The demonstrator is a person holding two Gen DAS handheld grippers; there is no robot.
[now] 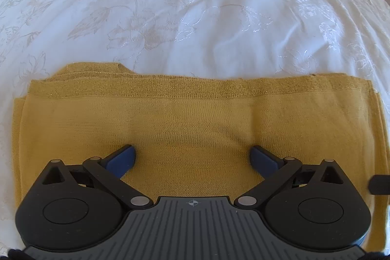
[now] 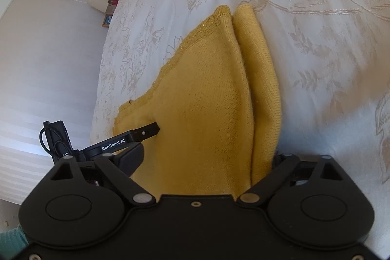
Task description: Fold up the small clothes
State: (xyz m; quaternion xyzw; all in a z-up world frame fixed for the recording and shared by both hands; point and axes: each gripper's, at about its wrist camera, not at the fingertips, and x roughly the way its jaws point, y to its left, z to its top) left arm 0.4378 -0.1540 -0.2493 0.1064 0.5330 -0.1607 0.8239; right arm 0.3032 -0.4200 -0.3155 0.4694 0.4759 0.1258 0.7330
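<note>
A yellow knitted top (image 1: 195,118) lies folded on the white flowered bedspread (image 1: 195,16), near its edge. The left gripper (image 1: 192,157) has its blue fingers (image 1: 121,158) spread wide over the top, holding nothing. The right gripper (image 2: 204,160) has the folded cloth between its fingers; I cannot tell if it pinches.

Both cameras close above yellow knit (image 1: 195,118), seemingly.

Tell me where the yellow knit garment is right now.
The yellow knit garment lies folded on the white floral bedspread, filling the lower half of the left wrist view directly under the open left hand-held gripper.
</note>
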